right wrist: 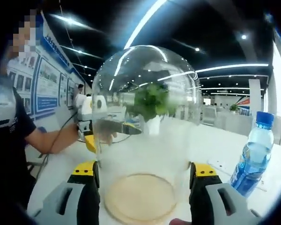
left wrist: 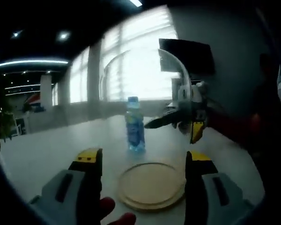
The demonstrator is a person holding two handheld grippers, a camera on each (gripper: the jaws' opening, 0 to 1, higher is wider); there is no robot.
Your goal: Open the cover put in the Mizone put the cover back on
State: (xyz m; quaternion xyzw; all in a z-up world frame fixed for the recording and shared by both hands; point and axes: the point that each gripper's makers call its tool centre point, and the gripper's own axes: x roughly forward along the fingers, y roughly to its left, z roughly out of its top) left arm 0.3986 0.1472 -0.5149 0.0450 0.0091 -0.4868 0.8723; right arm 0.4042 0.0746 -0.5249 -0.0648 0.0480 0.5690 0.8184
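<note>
The clear glass dome cover (right wrist: 143,117) is off its base and held up by your right tool (right wrist: 143,180), whose yellow-tipped jaws sit on either side of the dome's lower wall and grasp it. Through the glass and just below the rim you see the round pale wooden base (right wrist: 140,197), bare on the white bench (right wrist: 225,140).

From your left tool (left wrist: 143,171), that same base (left wrist: 152,184) lies just ahead between its jaws, which stand spread and hold nothing. The blue-capped Mizone bottle with its blue label (left wrist: 135,124) stands upright beyond the base, straight ahead of the left tool; from the right tool it is off to the right (right wrist: 252,159).

The step in hand looks like getting the bottle onto the base. Keep the dome lifted and off to the side so its rim does not sweep the bottle. Reach the left tool past the base, close on the bottle's middle rather than the cap, and carry it upright. Set it near the base's centre, so the dome can come down around it without touching.
</note>
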